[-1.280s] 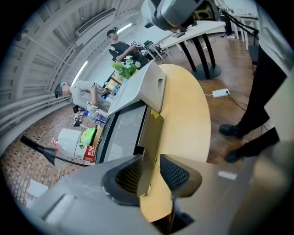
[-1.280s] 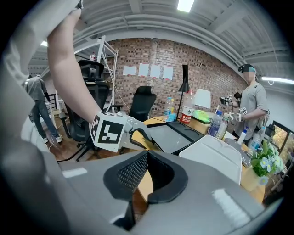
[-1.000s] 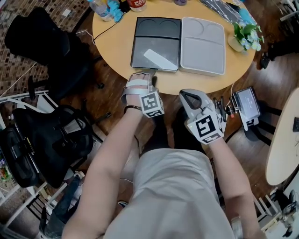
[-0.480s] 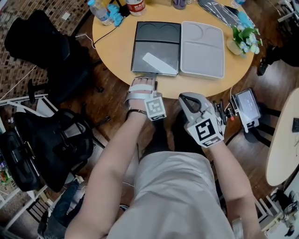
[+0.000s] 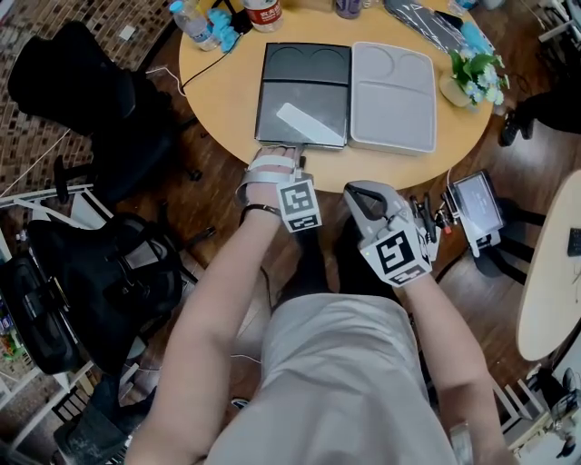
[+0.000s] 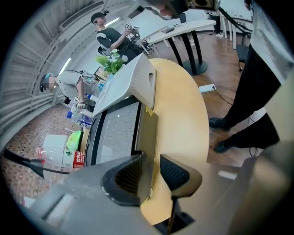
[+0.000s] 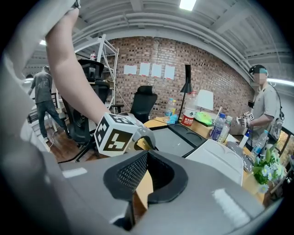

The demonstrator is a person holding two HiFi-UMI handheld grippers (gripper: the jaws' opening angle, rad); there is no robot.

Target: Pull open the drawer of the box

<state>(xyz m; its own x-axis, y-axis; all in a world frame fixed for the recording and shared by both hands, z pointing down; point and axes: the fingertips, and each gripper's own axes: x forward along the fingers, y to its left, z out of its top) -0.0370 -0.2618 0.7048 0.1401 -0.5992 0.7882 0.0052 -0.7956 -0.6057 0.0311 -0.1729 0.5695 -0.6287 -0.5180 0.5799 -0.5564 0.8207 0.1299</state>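
Left tool (image 6: 151, 169) jaws have just been closing, drawer tab (image 6: 148, 133) between them.

Brick wall (image 7: 216, 73), wooden floor (image 5: 222, 198), round table (image 5: 218, 82).

Flower pot (image 5: 472, 76), bottles (image 5: 193, 18), black chair (image 5: 80, 84)

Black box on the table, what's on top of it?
Two round dents sit at the black box's far end, and a pale slanted streak crosses its top; whether strip or glare is unclear. The inside is covered by that top.
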